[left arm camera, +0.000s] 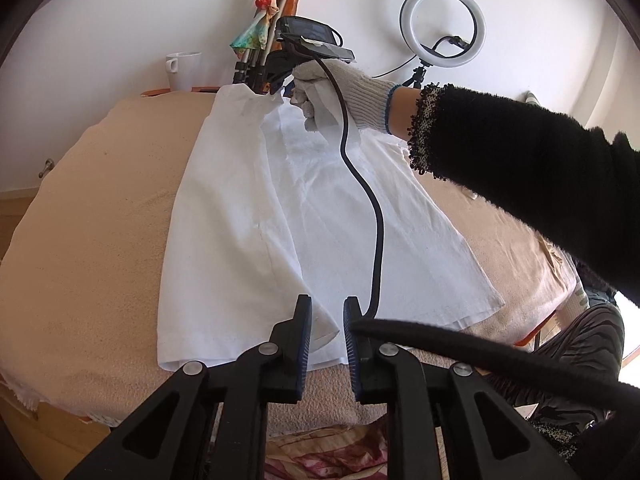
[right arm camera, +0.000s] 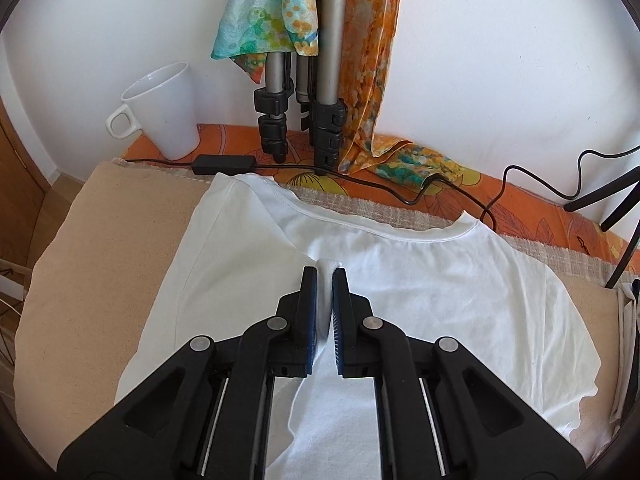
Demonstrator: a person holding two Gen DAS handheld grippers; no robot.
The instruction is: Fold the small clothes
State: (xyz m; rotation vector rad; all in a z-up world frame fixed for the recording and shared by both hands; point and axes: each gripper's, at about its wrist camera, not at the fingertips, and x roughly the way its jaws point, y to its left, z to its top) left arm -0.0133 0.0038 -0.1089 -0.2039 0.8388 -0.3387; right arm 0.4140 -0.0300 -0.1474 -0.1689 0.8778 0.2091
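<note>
**Fold half laid, grips loosening**

Beige cloth covers the surface point(left arm camera: 80, 240); a white shirt point(left arm camera: 248, 216) lies on it, one side folded over. From the left wrist, the left gripper point(left arm camera: 327, 320), angled down at the shirt's hem, has fingers parted, gripping nothing. A black cable point(left arm camera: 374, 216) crossing the shirt could drag the fold.

From the right wrist, the right gripper point(right arm camera: 325, 292), tilted down below the shirt's collar, pinches a fabric ridge loosely; lifting now could pull the fold open.

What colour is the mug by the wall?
The mug is plain white, clearest in the right wrist view.
</note>
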